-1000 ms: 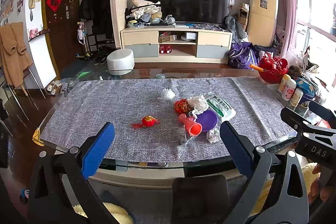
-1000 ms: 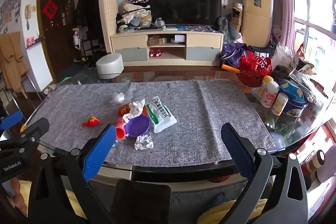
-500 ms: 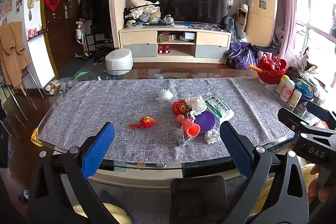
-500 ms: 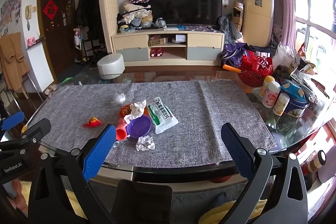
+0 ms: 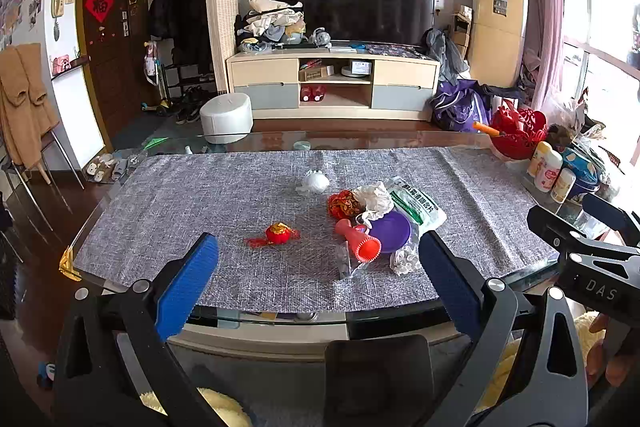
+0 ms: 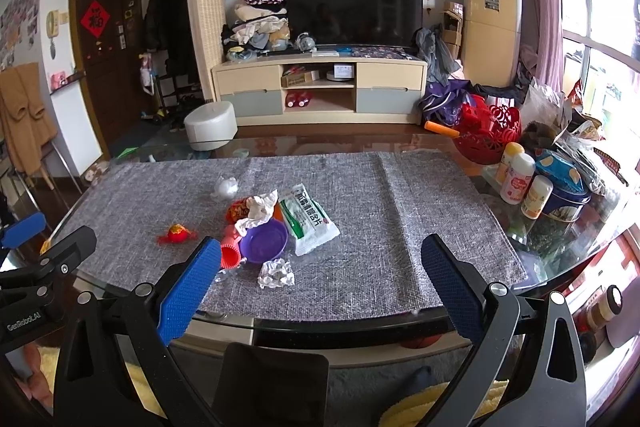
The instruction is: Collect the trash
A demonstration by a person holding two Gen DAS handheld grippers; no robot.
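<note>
Trash lies on a grey cloth [image 5: 224,211] over a glass table: a purple bowl [image 5: 391,230], a red cup on its side [image 5: 357,239], a white-green packet [image 5: 416,205], crumpled foil [image 5: 404,259], white tissue [image 5: 374,199], a red wrapper [image 5: 343,203], a small red ornament [image 5: 279,233] and a white ball [image 5: 316,183]. My left gripper [image 5: 318,279] is open and empty at the table's near edge. My right gripper [image 6: 320,279] is open and empty, right of the bowl [image 6: 265,241] and above the foil [image 6: 275,274].
Bottles [image 6: 518,179], a blue tin [image 6: 568,199] and a red basket [image 6: 486,135] crowd the table's right end. A TV stand [image 5: 334,87] and a white stool [image 5: 226,115] stand beyond the table. A chair back [image 5: 378,379] is below the left gripper.
Both grippers have moved slightly closer to the table; the trash sits a little nearer in view. Nothing was taken hold of.
</note>
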